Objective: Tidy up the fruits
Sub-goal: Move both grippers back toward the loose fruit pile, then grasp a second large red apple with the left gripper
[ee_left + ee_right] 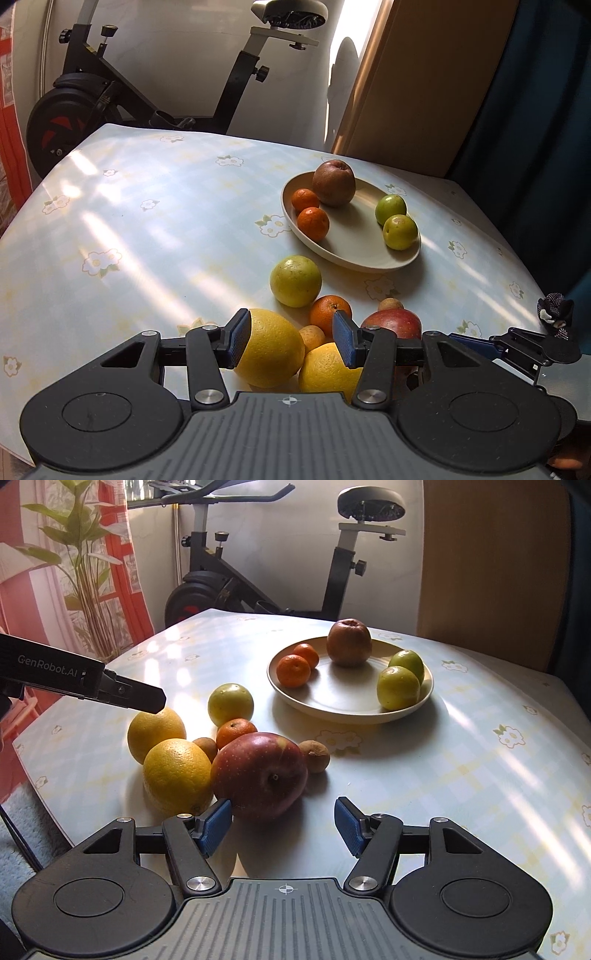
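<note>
A beige plate [332,710] at the back of the table holds a brownish apple [349,642], two tangerines and two green fruits. In front of it lies a loose heap: a red apple [260,775], two yellow oranges [177,775] [157,731], a green fruit [231,705], a tangerine [236,733] and two small brown fruits. My right gripper [282,823] is open just short of the red apple, nothing between its pads. My left gripper [291,339] is open over the far yellow orange [267,349], which sits by the left pad; the second orange [328,365] lies under the right pad.
An exercise bike [258,576] stands behind the flowered table [480,757]. A wooden panel [491,572] and dark blue cloth [535,129] are at the right, a plant and red curtain at the left. The table's near-left edge [48,805] is close to the heap.
</note>
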A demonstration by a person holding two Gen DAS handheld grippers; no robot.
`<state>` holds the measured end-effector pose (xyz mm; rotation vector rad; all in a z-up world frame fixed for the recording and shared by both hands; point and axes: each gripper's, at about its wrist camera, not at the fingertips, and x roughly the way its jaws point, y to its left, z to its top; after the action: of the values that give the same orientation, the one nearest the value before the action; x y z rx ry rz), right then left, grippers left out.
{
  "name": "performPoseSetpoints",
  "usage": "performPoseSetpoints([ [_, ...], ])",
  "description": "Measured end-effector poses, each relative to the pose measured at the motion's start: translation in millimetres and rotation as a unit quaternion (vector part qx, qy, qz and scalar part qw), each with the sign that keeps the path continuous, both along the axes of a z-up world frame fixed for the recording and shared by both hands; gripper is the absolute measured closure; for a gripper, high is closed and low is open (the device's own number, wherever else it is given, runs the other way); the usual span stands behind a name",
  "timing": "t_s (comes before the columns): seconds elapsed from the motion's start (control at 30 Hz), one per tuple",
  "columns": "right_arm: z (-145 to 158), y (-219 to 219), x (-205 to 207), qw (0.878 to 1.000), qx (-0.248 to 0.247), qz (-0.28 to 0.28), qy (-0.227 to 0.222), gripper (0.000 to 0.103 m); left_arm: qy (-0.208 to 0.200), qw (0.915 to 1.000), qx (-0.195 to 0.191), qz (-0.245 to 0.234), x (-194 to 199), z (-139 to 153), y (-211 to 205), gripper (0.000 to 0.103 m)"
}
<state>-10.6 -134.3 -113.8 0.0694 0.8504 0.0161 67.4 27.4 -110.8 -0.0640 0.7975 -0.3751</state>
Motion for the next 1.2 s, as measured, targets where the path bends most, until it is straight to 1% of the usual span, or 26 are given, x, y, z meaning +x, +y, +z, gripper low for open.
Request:
performPoseSetpoints([
  [0.1,-4.3,-0.3,-0.1,1.000,0.002,0.002,0.007,0.044,-0.006,1.0000,-0.004,0.002,-3.6,0.2,1.2,0.052],
  [0.4,-13.4,-3.7,1.7,1.000,0.004,0.000,0.017,0.044,0.001,1.0000,-0.001,0.009,-3.7,-4.1,2.1,0.052],
  [0.53,-14.8,-5.4,1.5,1.000,0.007,-0.001,0.014,0.045,0.004,0.9999,0.000,0.011,-4.0,-5.6,3.2,0.052],
  [0.7,-18.1,-9.3,1.1,1.000,0.030,0.004,0.008,0.045,0.007,0.9999,0.002,0.007,-3.1,-6.7,1.9,0.052],
  [0.77,-20.1,-10.7,1.1,0.999,0.037,0.004,0.006,0.045,0.005,1.0000,0.004,-0.003,-2.3,-5.4,-1.2,0.052],
  [0.87,-21.8,-10.4,1.4,0.999,0.032,0.006,0.003,0.045,0.001,0.9996,0.012,-0.025,-1.0,-2.3,-8.7,0.052],
  [1.07,-25.4,-4.6,4.2,0.999,0.018,0.028,-0.008,0.046,0.011,0.9967,-0.004,-0.081,3.7,2.5,-32.3,0.052],
  [1.13,-27.0,-4.1,5.5,0.999,0.017,0.033,-0.010,0.046,0.022,0.9943,-0.013,-0.103,6.8,2.1,-41.3,0.053],
  [1.2,-28.0,-4.3,6.0,0.999,0.017,0.035,-0.013,0.046,0.044,0.9907,-0.024,-0.127,11.5,-1.9,-50.3,0.054],
])
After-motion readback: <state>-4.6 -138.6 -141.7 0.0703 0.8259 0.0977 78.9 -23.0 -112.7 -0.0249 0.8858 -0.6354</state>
